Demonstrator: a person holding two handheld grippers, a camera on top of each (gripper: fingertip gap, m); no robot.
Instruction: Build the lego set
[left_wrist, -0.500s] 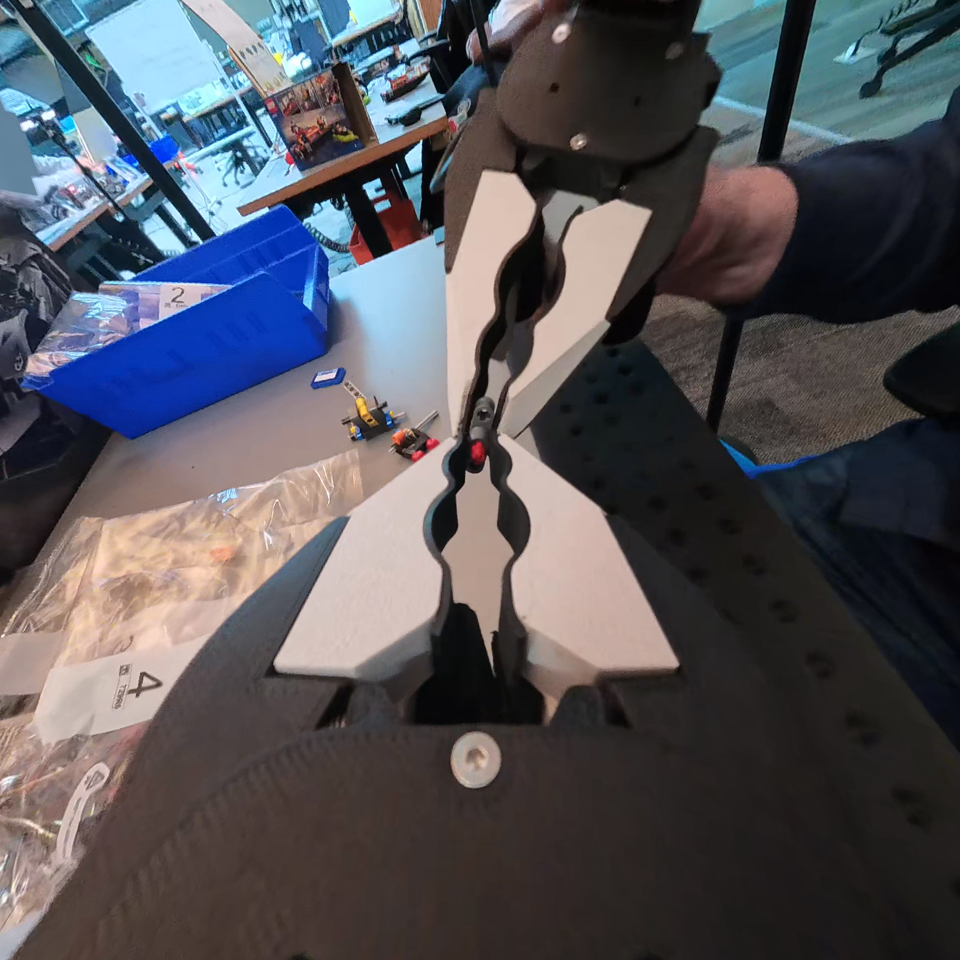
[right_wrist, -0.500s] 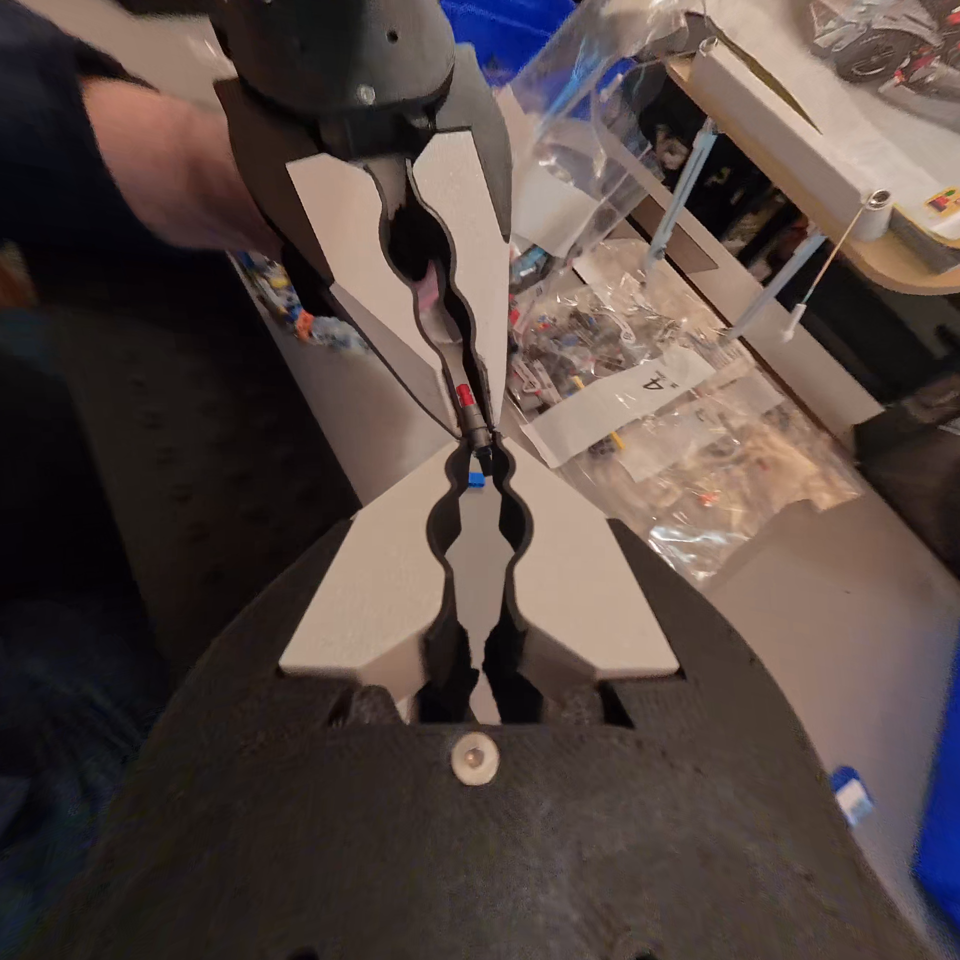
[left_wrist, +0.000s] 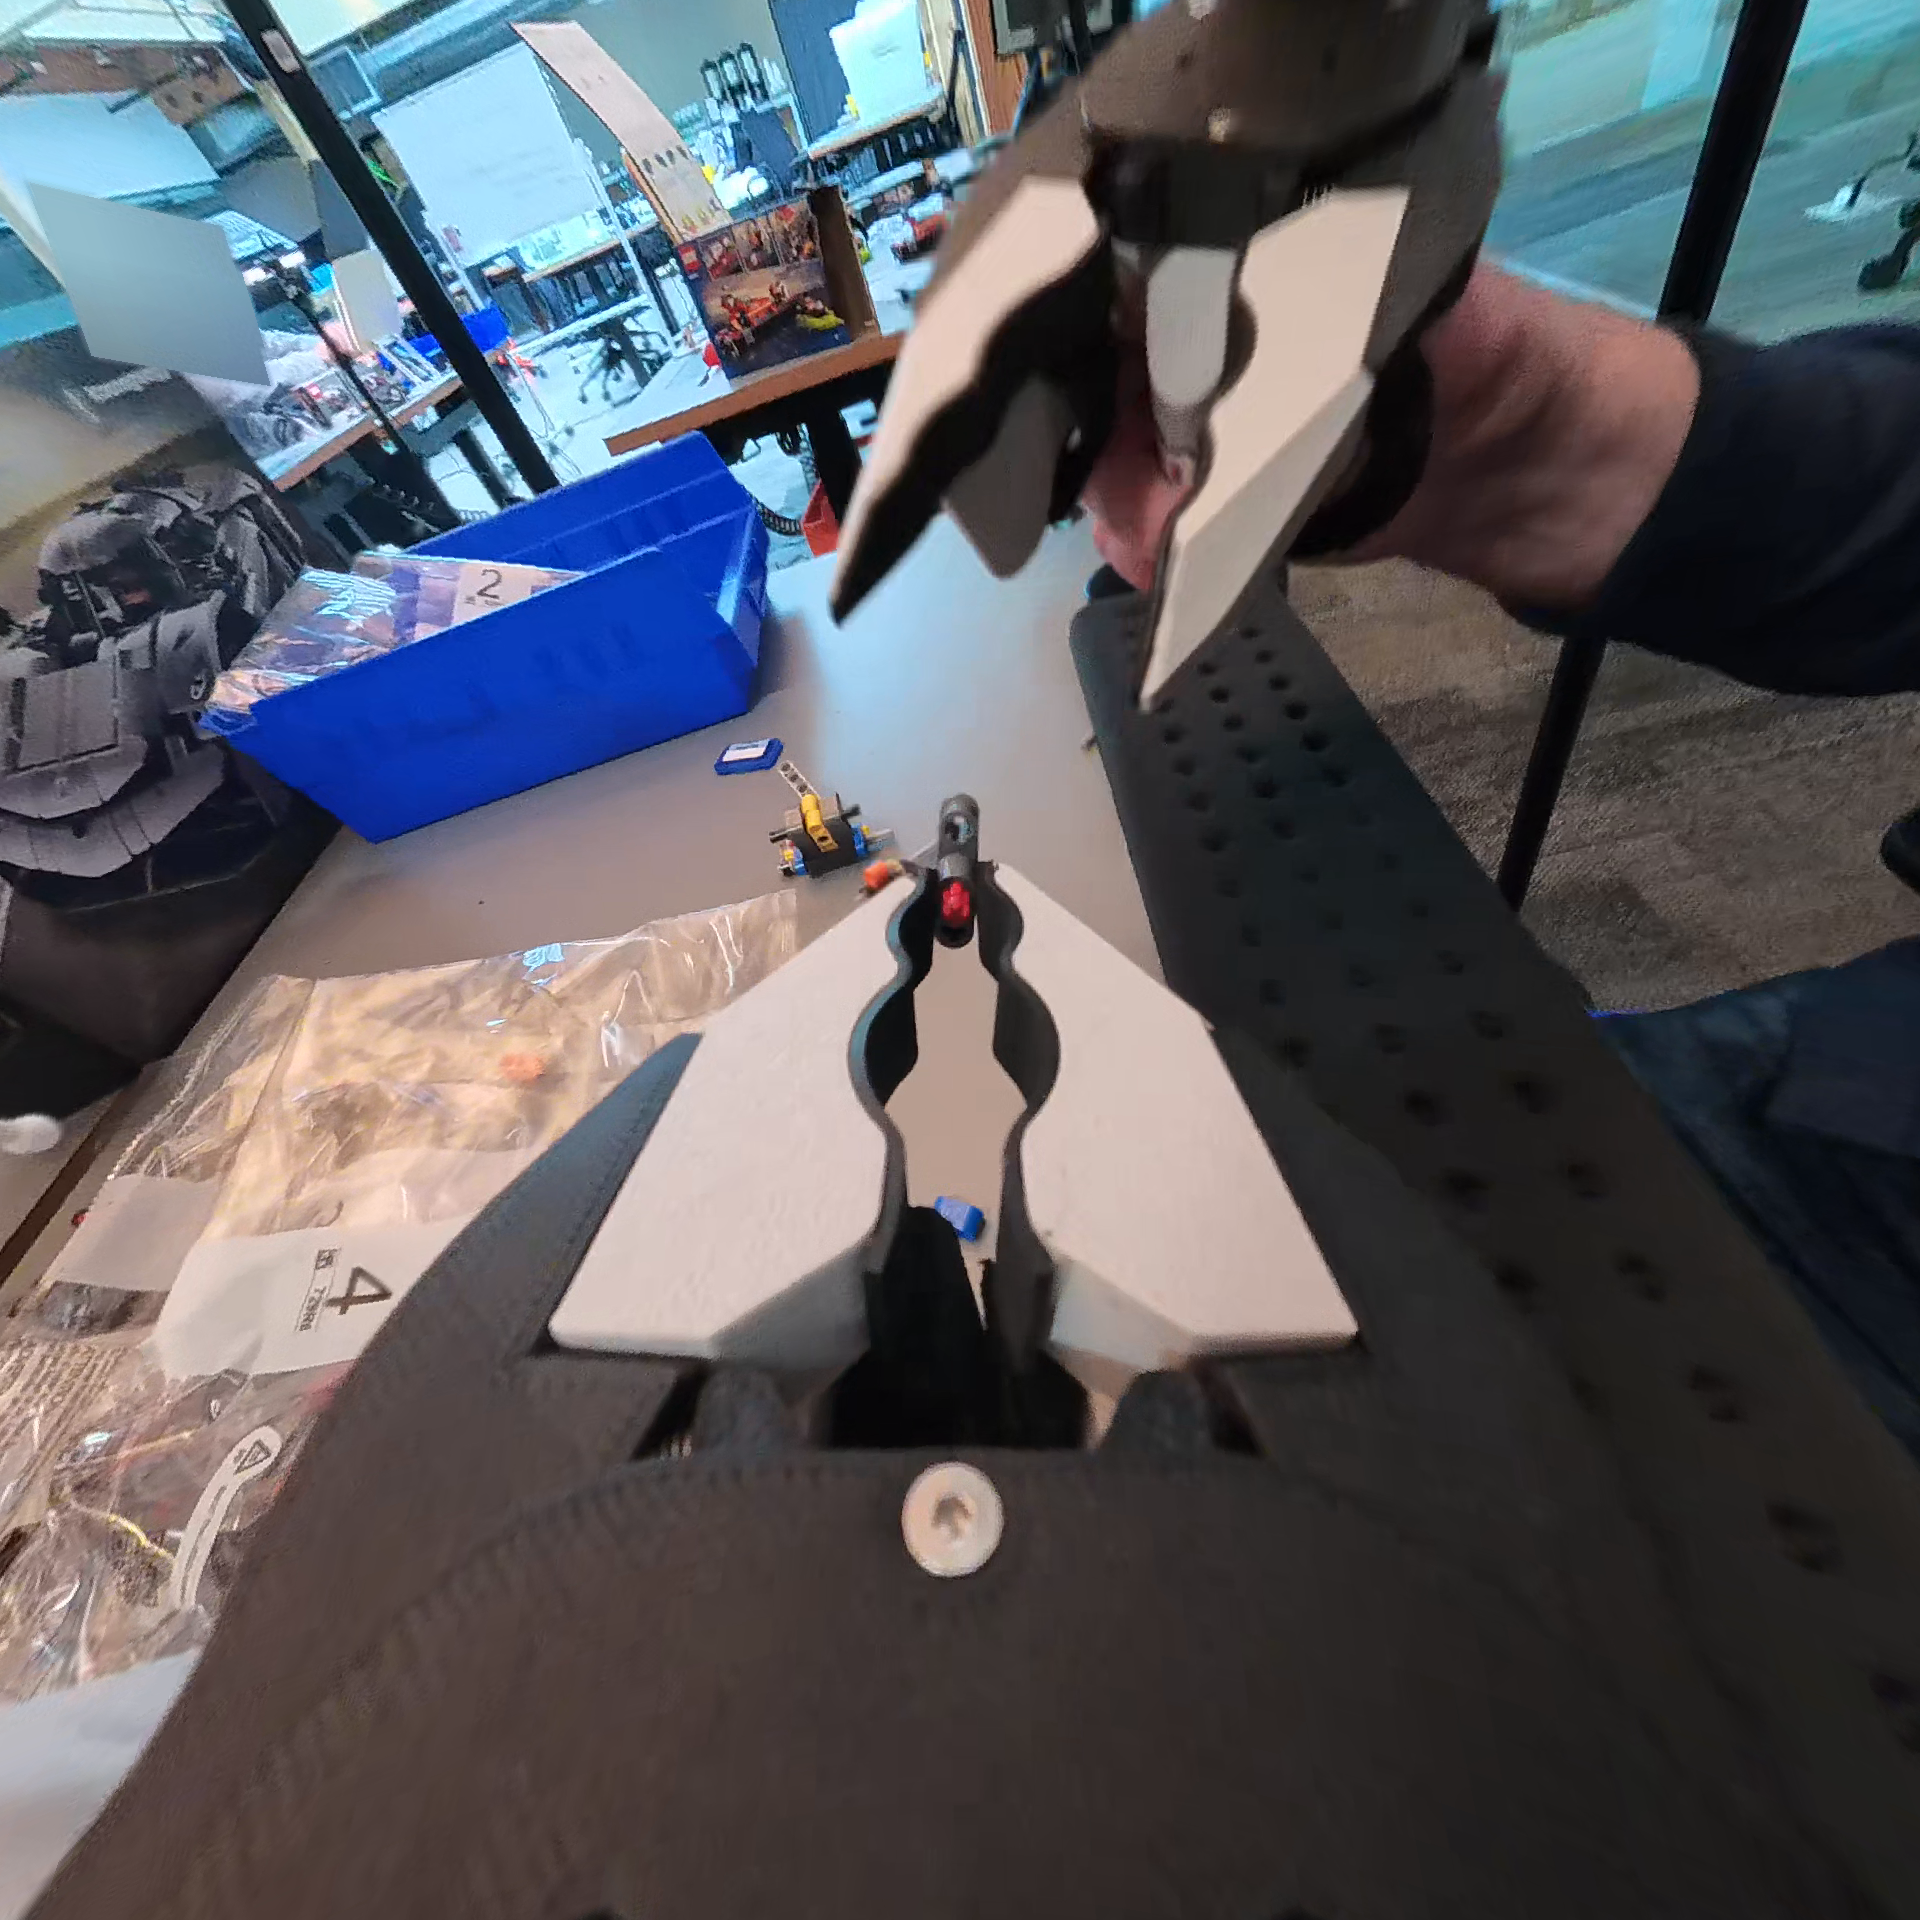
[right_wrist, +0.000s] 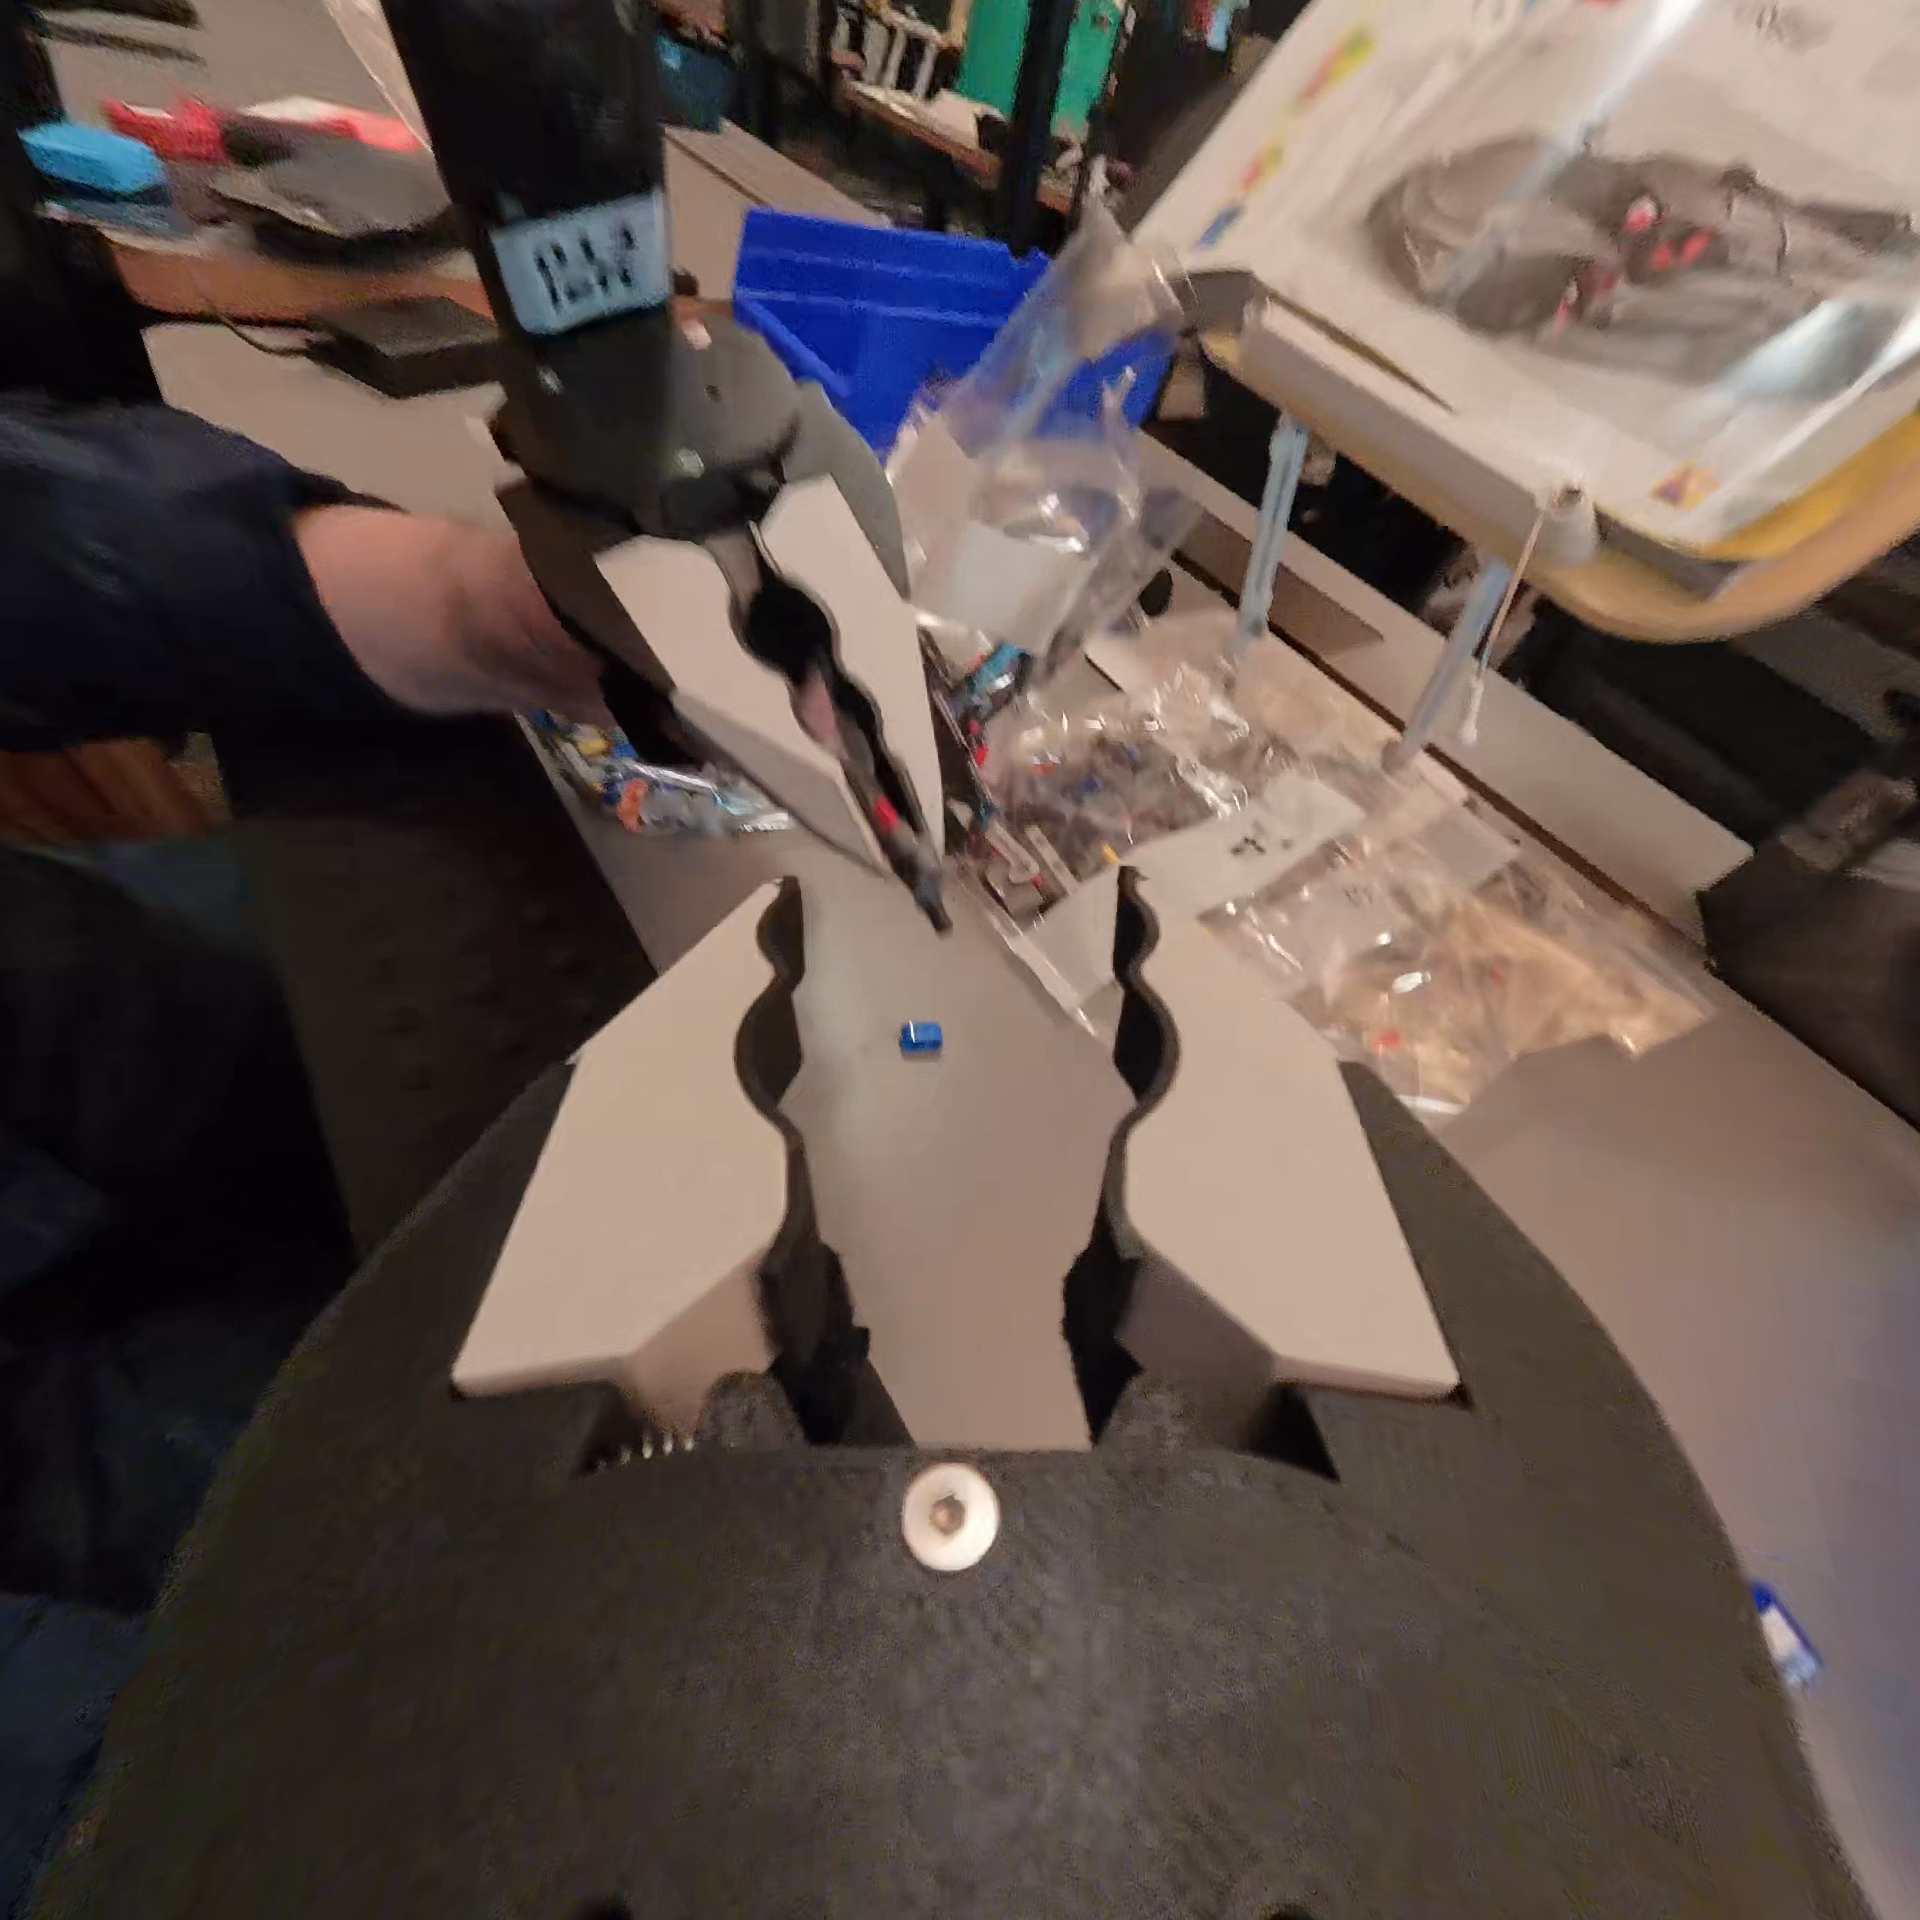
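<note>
My left gripper (left_wrist: 954, 881) is shut on a small grey and red lego pin piece (left_wrist: 958, 831), which sticks out past its tips above the grey table (left_wrist: 582, 862). The right wrist view shows the same gripper (right_wrist: 920, 860) and piece (right_wrist: 929, 891) tilted down. My right gripper (right_wrist: 951, 891) is open and empty. In the left wrist view it (left_wrist: 995, 655) hovers higher and farther off. A tiny blue lego piece (right_wrist: 921, 1039) lies on the table between the right fingers; it also shows through the left gripper's gap (left_wrist: 961, 1216).
A small yellow, black and blue lego assembly (left_wrist: 821, 836), a blue tile (left_wrist: 748, 755) and an orange piece (left_wrist: 881, 875) lie on the table. Behind is a blue bin (left_wrist: 520, 675), left are parts bags (left_wrist: 343, 1122). A black perforated seat (left_wrist: 1351, 935) is right; an instruction booklet (right_wrist: 1558, 208) is propped up. Spacing between my two grippers at the tips: around 4 cm.
My right gripper has opened and drawn back from the left gripper's piece. The tiny blue piece that was at its tips now lies on the table. The left gripper stays shut on its piece.
</note>
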